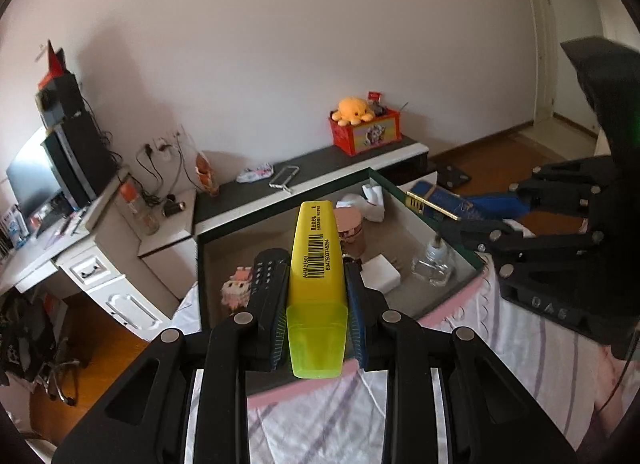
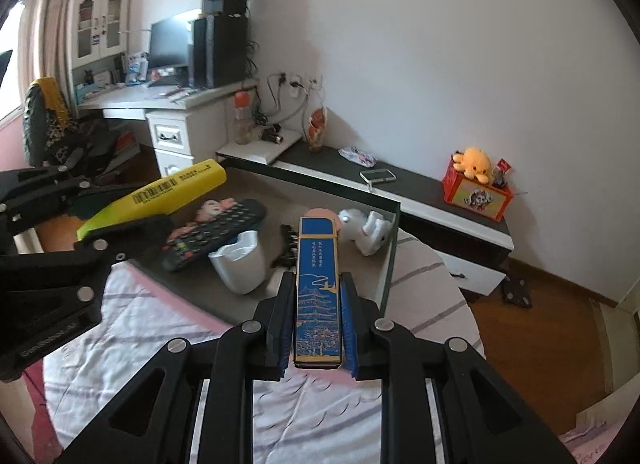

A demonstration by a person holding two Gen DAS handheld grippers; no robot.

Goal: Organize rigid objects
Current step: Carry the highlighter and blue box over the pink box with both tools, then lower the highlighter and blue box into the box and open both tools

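My left gripper [image 1: 315,262] is shut on a yellow highlighter [image 1: 316,240], which points forward with its clear green cap toward the camera. It hangs over an open, shallow cardboard box [image 1: 280,192] on the bed. In the right wrist view the same highlighter [image 2: 176,184] and left gripper [image 2: 128,204] show at the left. My right gripper [image 2: 317,278] is shut on a flat blue case with gold print [image 2: 318,284], above the box's near edge [image 2: 394,248]. The left wrist view shows the right gripper [image 1: 480,210] and the blue case [image 1: 436,200] at the right.
In the box lie a black remote [image 2: 216,232], a white cup [image 2: 240,264], a white plush toy [image 2: 368,230], a pink jar [image 1: 350,230], a glass bottle [image 1: 434,264] and a white charger [image 1: 380,274]. A striped sheet [image 2: 320,416] covers the bed. Behind stand a low shelf [image 2: 420,184] and a desk.
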